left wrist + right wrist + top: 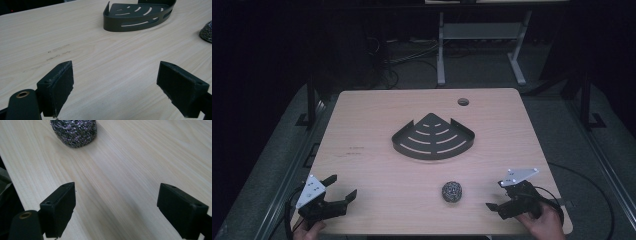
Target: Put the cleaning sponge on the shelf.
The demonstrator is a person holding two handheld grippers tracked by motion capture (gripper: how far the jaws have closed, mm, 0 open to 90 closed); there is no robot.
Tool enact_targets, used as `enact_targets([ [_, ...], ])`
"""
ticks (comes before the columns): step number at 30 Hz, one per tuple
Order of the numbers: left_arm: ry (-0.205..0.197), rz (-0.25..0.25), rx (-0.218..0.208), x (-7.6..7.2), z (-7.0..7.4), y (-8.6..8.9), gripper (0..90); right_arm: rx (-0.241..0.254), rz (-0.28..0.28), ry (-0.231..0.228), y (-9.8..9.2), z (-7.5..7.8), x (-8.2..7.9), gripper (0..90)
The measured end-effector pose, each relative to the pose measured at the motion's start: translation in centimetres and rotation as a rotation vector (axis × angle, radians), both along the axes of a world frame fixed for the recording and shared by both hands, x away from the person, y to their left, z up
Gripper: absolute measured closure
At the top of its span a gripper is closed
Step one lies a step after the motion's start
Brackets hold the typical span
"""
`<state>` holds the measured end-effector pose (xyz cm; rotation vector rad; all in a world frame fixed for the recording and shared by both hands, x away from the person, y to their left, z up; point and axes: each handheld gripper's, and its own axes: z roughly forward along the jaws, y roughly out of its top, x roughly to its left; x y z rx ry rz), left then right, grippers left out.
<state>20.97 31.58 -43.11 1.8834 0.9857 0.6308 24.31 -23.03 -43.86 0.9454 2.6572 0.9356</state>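
Scourer (452,191) lies on the table (362,125) near its front edge, left of our right gripper (500,196). We hold the right gripper and the left gripper (340,188) wide apart, both empty.

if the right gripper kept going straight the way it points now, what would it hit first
Most likely the steel wool scrubber: it sits ahead of the open right gripper, a little left of its centre line, with bare table between, so it might only clip it.

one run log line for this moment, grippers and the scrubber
left gripper: open, empty | right gripper: open, empty, facing steel wool ball | ball: on table, untouched | corner rack: mid-table, empty
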Motion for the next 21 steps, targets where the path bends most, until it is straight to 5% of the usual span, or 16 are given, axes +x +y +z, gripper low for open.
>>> enact_targets([
  [21, -0.001, -0.002, 0.004, 0.0, 0.0, -0.1, 13.3, -0.028, 0.104, 0.009, 3.0, 0.7, 1.2, 14.8],
])
